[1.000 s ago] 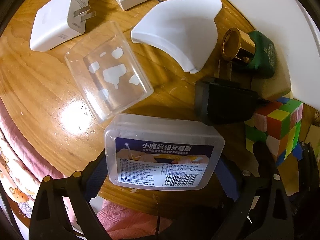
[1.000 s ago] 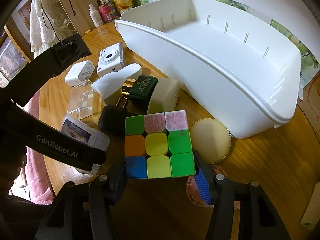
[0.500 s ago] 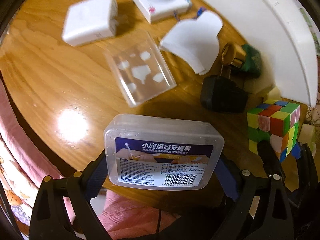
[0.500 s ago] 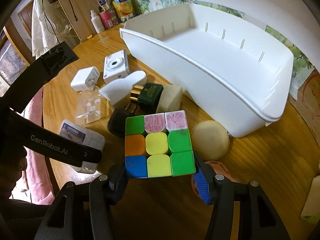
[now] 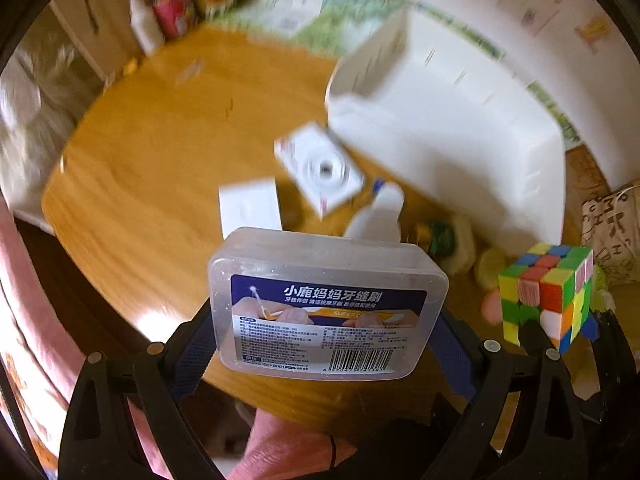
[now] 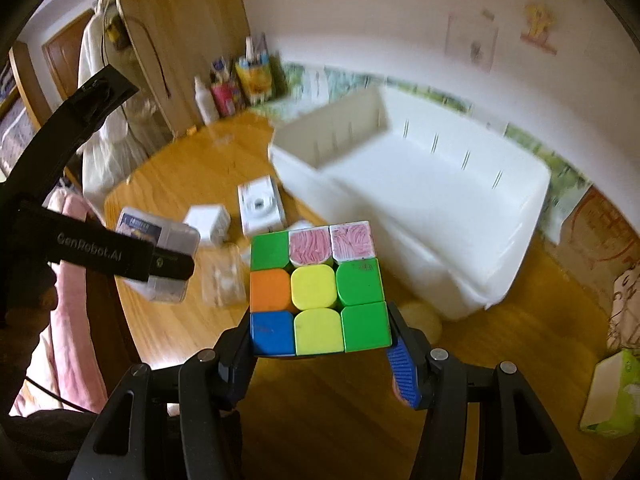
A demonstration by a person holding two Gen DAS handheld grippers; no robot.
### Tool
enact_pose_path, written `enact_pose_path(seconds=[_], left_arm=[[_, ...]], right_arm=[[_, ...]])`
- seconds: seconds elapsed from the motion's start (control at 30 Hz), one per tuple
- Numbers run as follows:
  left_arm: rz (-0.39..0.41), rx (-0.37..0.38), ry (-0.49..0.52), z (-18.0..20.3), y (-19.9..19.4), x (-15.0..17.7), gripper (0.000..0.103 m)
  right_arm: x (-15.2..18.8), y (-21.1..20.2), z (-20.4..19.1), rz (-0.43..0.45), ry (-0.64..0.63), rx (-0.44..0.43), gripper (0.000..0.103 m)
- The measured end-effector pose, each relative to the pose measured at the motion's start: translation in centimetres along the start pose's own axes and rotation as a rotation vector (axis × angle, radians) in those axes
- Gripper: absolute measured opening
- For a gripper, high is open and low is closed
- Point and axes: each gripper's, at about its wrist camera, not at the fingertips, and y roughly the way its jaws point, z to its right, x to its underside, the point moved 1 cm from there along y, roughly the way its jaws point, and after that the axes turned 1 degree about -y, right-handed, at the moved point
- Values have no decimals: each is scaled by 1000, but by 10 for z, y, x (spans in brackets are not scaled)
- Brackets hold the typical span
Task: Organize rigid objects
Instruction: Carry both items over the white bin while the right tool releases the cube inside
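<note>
My left gripper point(image 5: 326, 336) is shut on a clear plastic floss-pick box point(image 5: 326, 304) with a blue label, held well above the wooden table point(image 5: 160, 152). The same box point(image 6: 156, 256) shows at the left of the right wrist view, behind the left gripper's black frame. My right gripper point(image 6: 320, 344) is shut on a colourful puzzle cube point(image 6: 318, 290), also lifted off the table. From the left wrist view the cube point(image 5: 546, 298) hangs at the right. A large white bin point(image 6: 420, 208) stands open beyond both.
On the table lie a white toy camera point(image 5: 322, 170), a white plug adapter point(image 5: 248, 208), a clear lid point(image 6: 224, 276), a white curved piece point(image 5: 380, 216), a green and gold item point(image 5: 438, 238) and a round cream disc point(image 6: 420, 318). Bottles point(image 6: 228, 92) stand at the far edge. A pink cloth point(image 6: 76, 320) hangs at left.
Both grippers have risen from the table with the box and the cube still held. The views have tilted up, so the white bin and back wall now show more fully.
</note>
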Motion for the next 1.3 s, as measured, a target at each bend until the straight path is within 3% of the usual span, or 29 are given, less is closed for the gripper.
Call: enact_pose_path(seconds=[0.4, 0.7, 0.9, 1.3], left_arm=[[227, 120, 204, 39, -45, -74, 95], [377, 270, 399, 79, -52, -95, 95], [379, 332, 467, 98, -32, -109, 96], [239, 289, 516, 127, 43, -134, 96]], right_arm=[[-49, -34, 4, 204, 110, 125, 58], [-57, -27, 28, 300, 228, 239, 58], [-54, 0, 47, 264, 302, 271, 58], [-47, 59, 86, 152, 413, 300, 56]])
